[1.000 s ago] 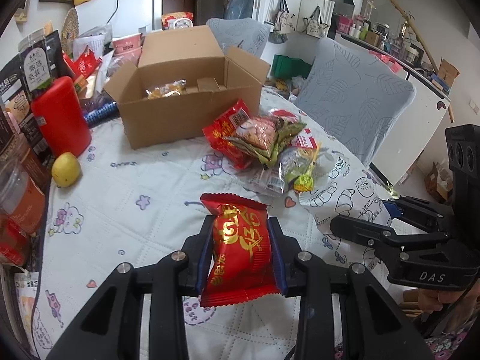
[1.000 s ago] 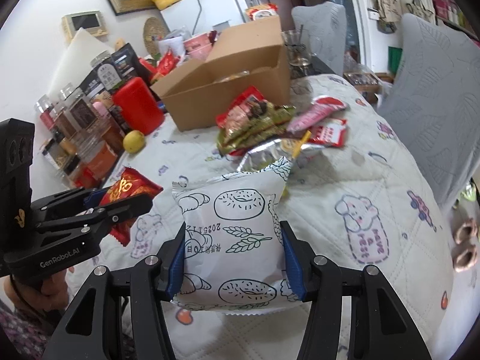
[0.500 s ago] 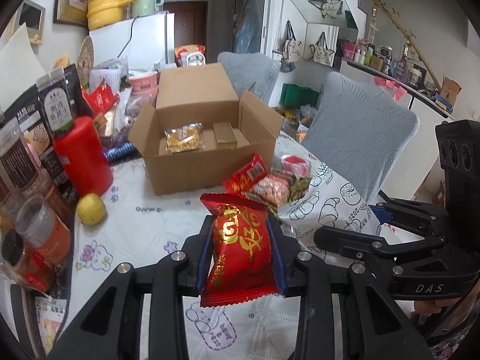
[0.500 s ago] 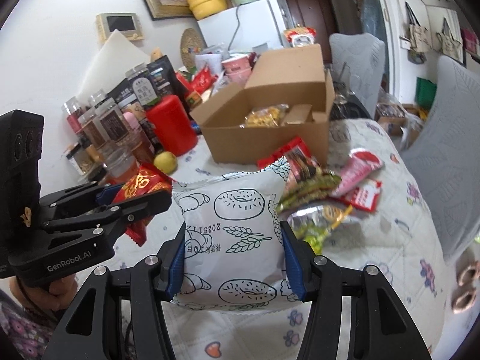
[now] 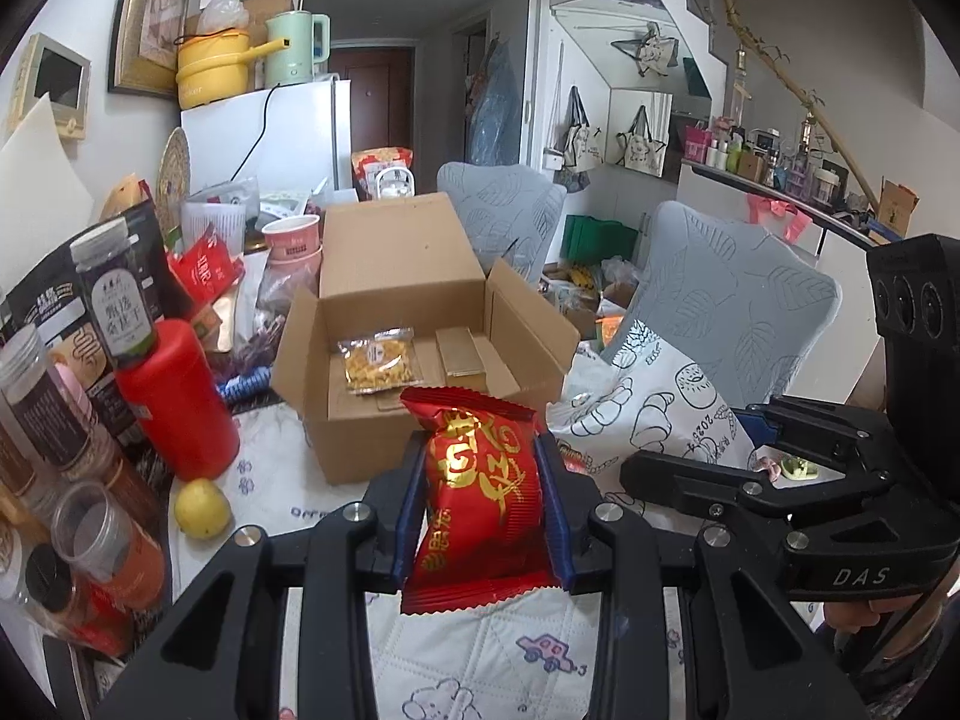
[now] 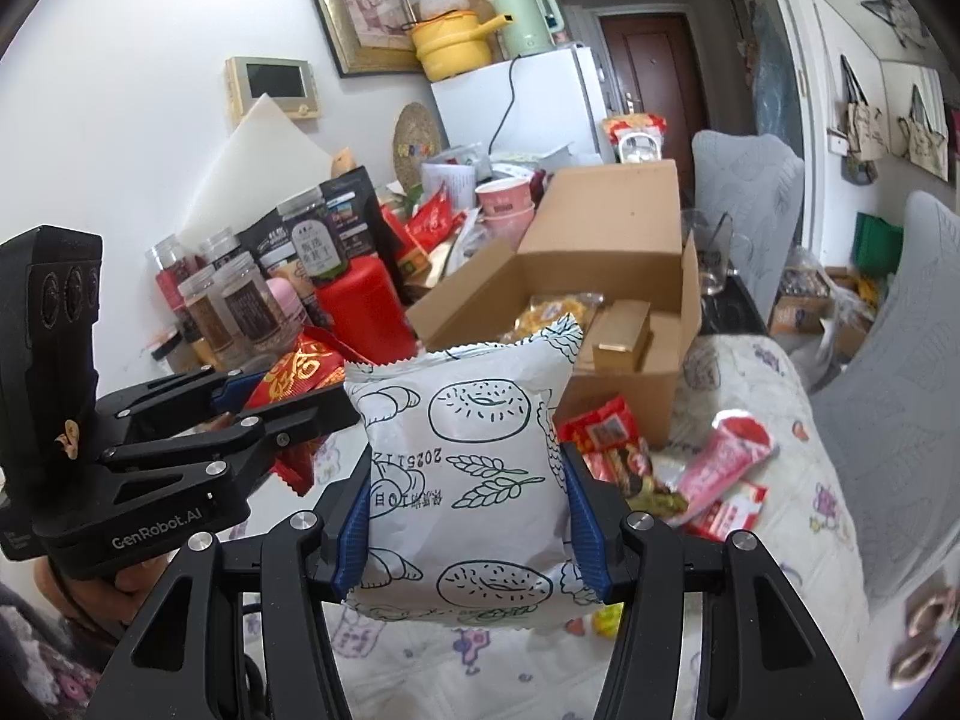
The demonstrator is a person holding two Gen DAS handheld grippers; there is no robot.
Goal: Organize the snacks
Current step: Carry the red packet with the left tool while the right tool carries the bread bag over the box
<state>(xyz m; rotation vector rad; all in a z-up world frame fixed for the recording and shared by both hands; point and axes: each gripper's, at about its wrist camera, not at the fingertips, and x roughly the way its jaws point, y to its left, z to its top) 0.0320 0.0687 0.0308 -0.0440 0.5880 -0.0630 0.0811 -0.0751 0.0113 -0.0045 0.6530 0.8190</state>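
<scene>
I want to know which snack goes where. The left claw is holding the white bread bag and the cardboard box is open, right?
Not quite. The left claw holds the red snack packet, as the left wrist view shows; the white bread bag is in the right claw. The cardboard box is open.

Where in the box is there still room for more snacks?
The cardboard box floor is bare in front of the yellow snack bag and to the right of the gold packet. On the table, the left edge is crowded with jars and a red bottle.

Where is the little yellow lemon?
In the left wrist view the lemon sits on the tablecloth at lower left, just in front of the red canister and left of the cardboard box.
</scene>
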